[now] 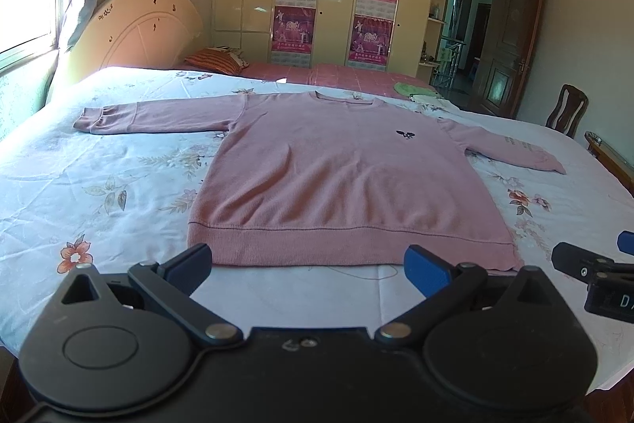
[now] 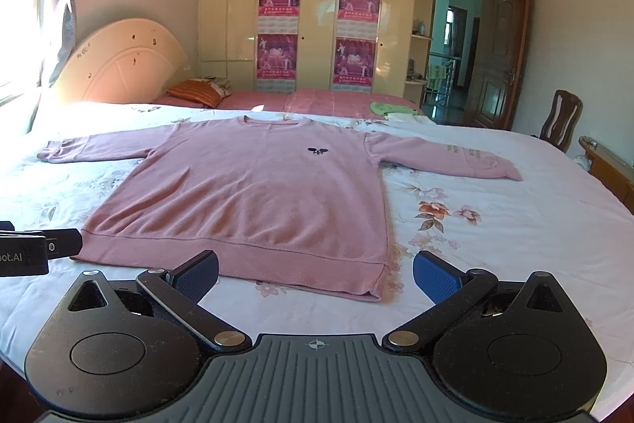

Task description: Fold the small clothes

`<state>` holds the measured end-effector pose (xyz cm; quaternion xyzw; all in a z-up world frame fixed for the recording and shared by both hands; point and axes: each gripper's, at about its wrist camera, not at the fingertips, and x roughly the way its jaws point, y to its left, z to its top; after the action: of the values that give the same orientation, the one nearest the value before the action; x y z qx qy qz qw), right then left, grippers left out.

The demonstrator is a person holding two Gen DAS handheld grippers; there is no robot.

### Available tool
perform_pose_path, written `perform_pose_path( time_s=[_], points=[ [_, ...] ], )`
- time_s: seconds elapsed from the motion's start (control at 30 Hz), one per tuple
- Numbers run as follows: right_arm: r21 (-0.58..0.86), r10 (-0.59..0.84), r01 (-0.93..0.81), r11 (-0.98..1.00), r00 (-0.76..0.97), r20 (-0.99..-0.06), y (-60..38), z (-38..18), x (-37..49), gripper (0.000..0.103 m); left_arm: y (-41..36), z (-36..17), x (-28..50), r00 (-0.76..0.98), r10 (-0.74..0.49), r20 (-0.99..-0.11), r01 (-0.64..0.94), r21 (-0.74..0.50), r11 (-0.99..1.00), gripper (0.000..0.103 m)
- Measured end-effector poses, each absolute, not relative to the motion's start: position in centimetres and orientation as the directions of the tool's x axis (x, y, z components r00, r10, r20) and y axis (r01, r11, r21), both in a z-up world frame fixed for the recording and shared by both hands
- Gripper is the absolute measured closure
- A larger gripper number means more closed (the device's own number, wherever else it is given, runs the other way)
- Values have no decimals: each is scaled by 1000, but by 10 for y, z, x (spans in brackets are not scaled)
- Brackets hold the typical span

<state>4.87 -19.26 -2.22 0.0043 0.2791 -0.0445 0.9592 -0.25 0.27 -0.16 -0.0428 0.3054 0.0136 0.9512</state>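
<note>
A pink long-sleeved sweater (image 1: 340, 177) lies flat and face up on the bed, both sleeves spread out, hem toward me; it also shows in the right wrist view (image 2: 253, 193). My left gripper (image 1: 313, 264) is open and empty, just short of the hem's middle. My right gripper (image 2: 315, 274) is open and empty, in front of the hem's right corner. The right gripper's fingers (image 1: 574, 260) show at the right edge of the left wrist view. The left gripper's fingers (image 2: 59, 244) show at the left edge of the right wrist view.
The bed has a light floral sheet (image 1: 99, 185). A headboard (image 1: 146, 30) and a striped pillow (image 1: 216, 60) are at the far left. A green cloth (image 1: 412, 89) lies at the far side. A wooden chair (image 1: 564, 110) and furniture edge stand on the right.
</note>
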Motion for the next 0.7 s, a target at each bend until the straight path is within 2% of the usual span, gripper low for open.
perform_pose_path(
  time_s=[0.7],
  points=[
    [-12,-91,100,995,840,-534,-195,-22,47,0,0,-1,-2,811,-5,-584,-42,-67,997,0]
  ],
)
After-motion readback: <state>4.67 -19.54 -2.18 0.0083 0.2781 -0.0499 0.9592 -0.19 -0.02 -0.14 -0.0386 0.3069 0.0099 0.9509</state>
